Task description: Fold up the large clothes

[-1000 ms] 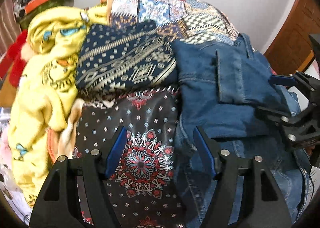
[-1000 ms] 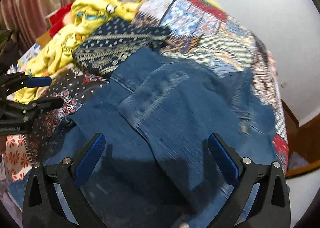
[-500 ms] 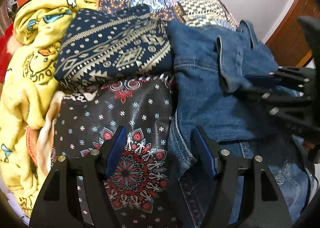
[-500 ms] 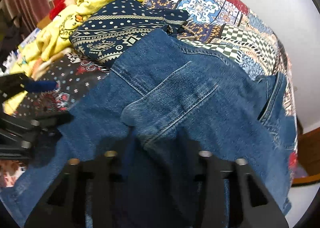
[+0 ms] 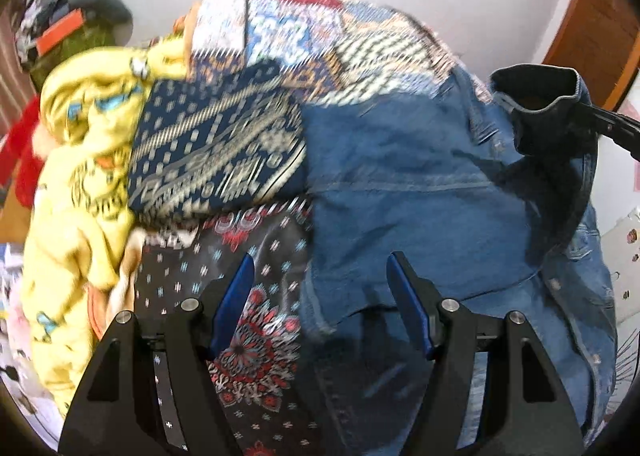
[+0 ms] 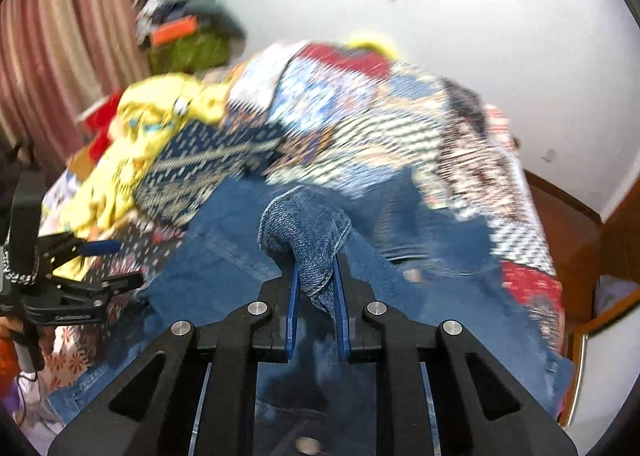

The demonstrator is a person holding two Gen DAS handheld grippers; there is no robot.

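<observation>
A blue denim jacket (image 5: 420, 191) lies spread on the bed, also in the right wrist view (image 6: 224, 248). My right gripper (image 6: 315, 276) is shut on a bunched fold of the denim (image 6: 308, 223) and holds it lifted above the rest of the jacket; it shows in the left wrist view at the far right (image 5: 560, 123), with the cloth draped over its tip. My left gripper (image 5: 322, 276) is open and empty, low over the jacket's left edge where it meets a black floral cloth (image 5: 256, 296). It shows at the left of the right wrist view (image 6: 108, 260).
A folded navy patterned cloth (image 5: 216, 159) lies beyond the floral one. A yellow printed blanket (image 5: 76, 183) is heaped at the left. A patchwork quilt (image 5: 320, 35) covers the bed's far end. A wooden door (image 5: 596, 35) stands at the right, a curtain (image 6: 60, 55) at the left.
My right gripper closed on a fold of the denim and lifted it up and back. The left gripper stayed open and drew back slightly.
</observation>
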